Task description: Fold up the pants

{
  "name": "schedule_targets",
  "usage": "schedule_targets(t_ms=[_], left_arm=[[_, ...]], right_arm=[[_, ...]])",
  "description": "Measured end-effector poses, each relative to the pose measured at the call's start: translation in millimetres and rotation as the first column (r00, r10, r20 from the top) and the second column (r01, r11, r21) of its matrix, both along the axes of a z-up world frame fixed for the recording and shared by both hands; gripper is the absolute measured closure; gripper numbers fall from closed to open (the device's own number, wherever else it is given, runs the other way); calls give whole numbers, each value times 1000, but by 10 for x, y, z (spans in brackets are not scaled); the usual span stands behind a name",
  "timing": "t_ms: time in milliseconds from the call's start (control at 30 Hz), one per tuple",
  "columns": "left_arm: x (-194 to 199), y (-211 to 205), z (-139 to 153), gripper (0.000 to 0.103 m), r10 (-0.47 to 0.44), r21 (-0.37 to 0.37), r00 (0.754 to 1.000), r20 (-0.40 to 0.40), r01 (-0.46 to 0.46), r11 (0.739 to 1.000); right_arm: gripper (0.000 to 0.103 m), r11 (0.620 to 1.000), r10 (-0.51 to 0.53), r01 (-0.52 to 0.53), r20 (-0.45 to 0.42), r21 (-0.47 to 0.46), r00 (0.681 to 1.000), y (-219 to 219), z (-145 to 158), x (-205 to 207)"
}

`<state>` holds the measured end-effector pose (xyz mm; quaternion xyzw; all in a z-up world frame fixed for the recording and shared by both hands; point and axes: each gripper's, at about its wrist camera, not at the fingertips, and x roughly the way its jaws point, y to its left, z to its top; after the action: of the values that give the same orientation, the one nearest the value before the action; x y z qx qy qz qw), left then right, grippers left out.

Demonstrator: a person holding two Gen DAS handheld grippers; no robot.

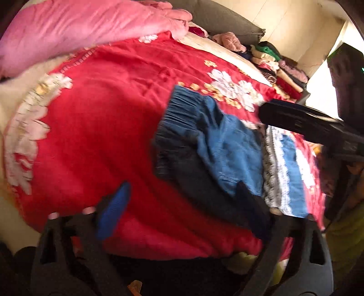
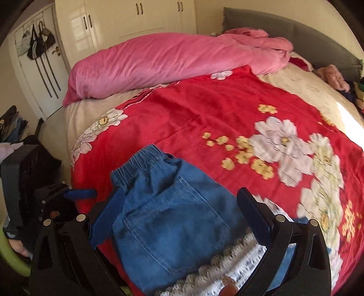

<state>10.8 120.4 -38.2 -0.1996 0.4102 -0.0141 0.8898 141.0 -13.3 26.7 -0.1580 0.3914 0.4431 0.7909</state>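
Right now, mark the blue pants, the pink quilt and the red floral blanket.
blue pants [image 2: 166, 218]: right wrist view, on the back pocket.
pink quilt [image 2: 159, 59]: right wrist view, middle of the roll.
red floral blanket [image 1: 102, 109]: left wrist view, plain red area.

- The pants [image 2: 163, 218] are blue denim cloth, matt, with visible stitched seams and a gathered elastic waist.
- The red blanket [image 2: 204, 109] with flowers looks like soft, plush cloth with a light sheen.
- The pink duvet [image 2: 159, 61] is velvety cloth.
- The right gripper [image 2: 177, 216] has matt black plastic fingers with blue textured pads and small shiny metal discs.
- The wardrobe [image 2: 141, 20] looks smooth and cream painted.
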Motion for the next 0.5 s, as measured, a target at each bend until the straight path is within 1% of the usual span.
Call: schedule_targets(t_ms=[33, 67, 100, 133, 300, 400, 433, 467, 500], left_arm=[[27, 2, -29, 40, -7, -36, 1000, -8, 7, 999], [61, 2, -66, 43, -14, -73, 1000, -15, 13, 997], [82, -1, -90, 48, -10, -80, 1000, -17, 9, 997], [98, -7, -112, 51, -1, -66, 1000, -16, 0, 998], [117, -27, -167, 52, 0, -58, 1000, -23, -1, 998], [120, -36, -174, 52, -3, -54, 1000, -26, 2, 999], [114, -28, -178, 52, -4, -53, 1000, -26, 3, 999], [119, -31, -181, 52, -5, -50, 1000, -28, 4, 999], [128, -29, -182, 52, -4, -49, 1000, -30, 3, 999]], right_arm=[[5, 1000, 19, -19, -7, -12, 1000, 78, -25, 24], [5, 999, 34, -35, -14, -30, 999, 172, -56, 54], [5, 998, 49, -50, -26, -43, 998, 247, -84, 67], [5, 996, 68, -71, -45, -52, 997, 329, -120, 85], [5, 991, 100, -109, -103, -82, 990, 620, -298, 194], [6, 986, 114, -129, -145, -101, 983, 744, -466, 272], [14, 985, 127, -144, -174, -90, 977, 760, -517, 292], [35, 984, 146, -164, -209, -68, 967, 768, -559, 307], [40, 985, 150, -166, -224, -54, 963, 760, -574, 311]])
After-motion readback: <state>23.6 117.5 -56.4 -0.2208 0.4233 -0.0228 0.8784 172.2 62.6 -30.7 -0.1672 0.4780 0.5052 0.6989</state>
